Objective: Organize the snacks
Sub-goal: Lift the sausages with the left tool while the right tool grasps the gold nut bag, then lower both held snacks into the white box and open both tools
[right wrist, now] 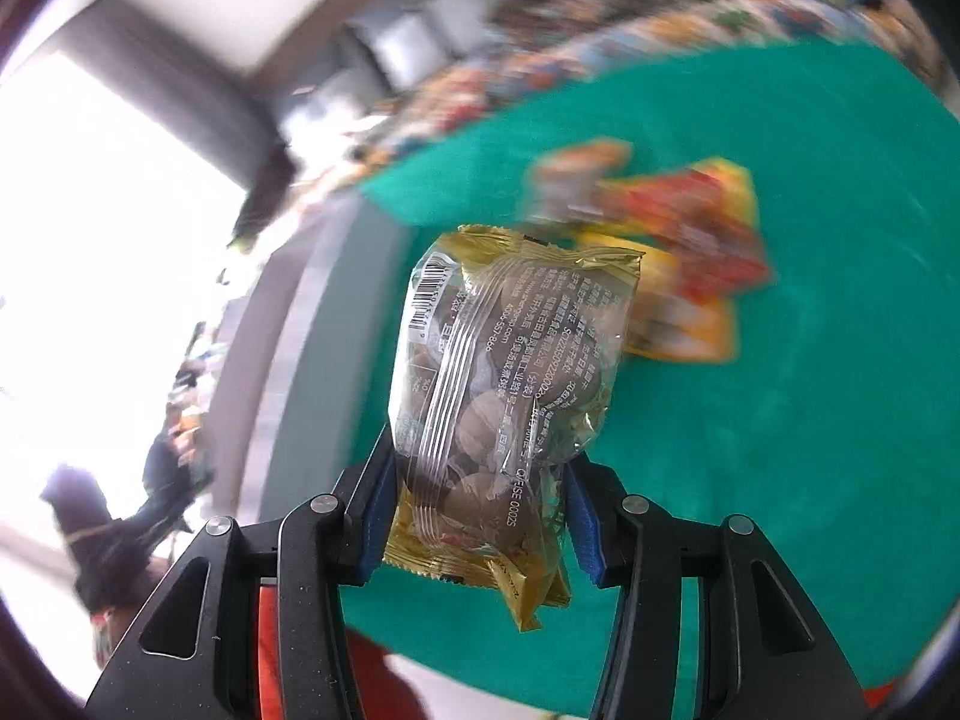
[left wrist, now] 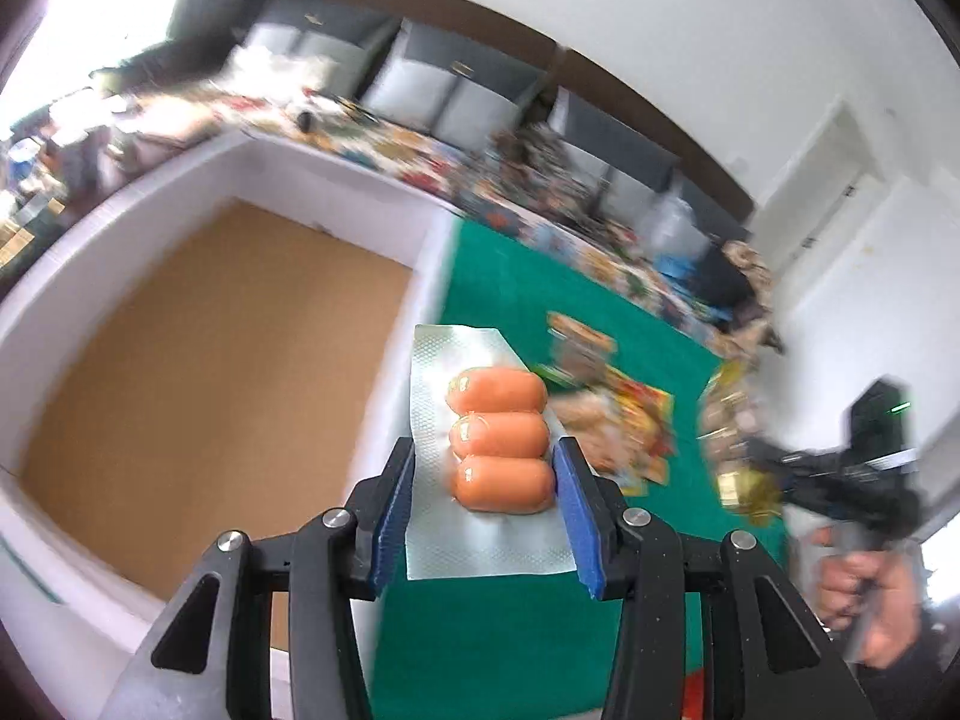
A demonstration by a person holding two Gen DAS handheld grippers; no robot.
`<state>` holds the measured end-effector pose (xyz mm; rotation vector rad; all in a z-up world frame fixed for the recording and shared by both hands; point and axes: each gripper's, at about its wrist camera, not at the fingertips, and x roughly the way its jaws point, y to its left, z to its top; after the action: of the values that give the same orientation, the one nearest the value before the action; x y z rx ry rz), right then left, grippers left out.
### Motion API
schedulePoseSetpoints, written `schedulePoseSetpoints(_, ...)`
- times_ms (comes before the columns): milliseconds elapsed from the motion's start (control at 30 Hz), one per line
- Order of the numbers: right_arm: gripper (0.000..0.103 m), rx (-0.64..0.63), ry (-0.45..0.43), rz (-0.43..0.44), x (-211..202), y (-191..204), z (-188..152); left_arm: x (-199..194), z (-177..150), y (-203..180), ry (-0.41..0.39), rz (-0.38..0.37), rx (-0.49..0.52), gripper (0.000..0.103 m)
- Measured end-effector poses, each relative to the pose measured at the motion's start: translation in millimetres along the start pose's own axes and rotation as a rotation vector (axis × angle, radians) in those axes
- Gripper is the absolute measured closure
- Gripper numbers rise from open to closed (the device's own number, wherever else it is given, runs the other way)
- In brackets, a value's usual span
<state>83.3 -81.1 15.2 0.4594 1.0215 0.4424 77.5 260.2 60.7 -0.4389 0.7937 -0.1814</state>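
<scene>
Sausage pack (left wrist: 489, 450) clamped in left jaws beside bare-floored white box (left wrist: 336, 192); nut packet (right wrist: 504, 384) in right jaws.

A white wall (left wrist: 690, 30) is seen behind a dark brown ledge (left wrist: 630, 90), under which grey and dark cabinet fronts (left wrist: 432, 84) are ranged. A white door (left wrist: 840, 192) is set at the right. The desk is covered with a green cloth (right wrist: 810, 360). Strong daylight is admitted through a window (right wrist: 90, 240), which is blown out to white.
</scene>
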Motion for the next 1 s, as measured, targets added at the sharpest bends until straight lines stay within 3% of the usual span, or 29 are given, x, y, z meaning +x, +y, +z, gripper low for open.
schedulePoseSetpoints(200,0.051,-0.171,0.058,0.199,49,144,14,-16,17,79,0.004,0.209,-0.045,0.058)
schedulePoseSetpoints(300,0.051,-0.265,0.097,0.223,90,204,12,-14,8,110,0.032,0.297,-0.06,0.058)
schedulePoseSetpoints(400,0.051,-0.304,0.15,0.21,135,235,1,-9,-2,131,0.053,0.366,-0.064,0.057)
schedulePoseSetpoints(500,0.046,-0.295,0.205,0.195,177,244,-6,-2,-13,151,0.078,0.41,-0.094,0.056)
schedulePoseSetpoints(567,0.036,-0.285,0.235,0.177,194,246,-13,4,-16,158,0.097,0.414,-0.12,0.04)
schedulePoseSetpoints(600,0.022,-0.281,0.252,0.168,201,245,-15,3,-19,159,0.081,0.415,-0.122,0.03)
schedulePoseSetpoints(633,0.02,-0.278,0.251,0.163,202,243,-15,1,-19,159,0.07,0.415,-0.119,0.02)
schedulePoseSetpoints(700,0.02,-0.285,0.231,0.166,196,240,-15,0,-18,157,0.061,0.407,-0.119,0.012)
schedulePoseSetpoints(867,0.02,-0.307,0.123,0.125,161,225,2,-4,-15,140,0.032,0.397,-0.136,0.01)
schedulePoseSetpoints(1000,0.02,-0.34,-0.007,0.023,127,181,15,-8,-18,103,-0.005,0.337,-0.118,0.01)
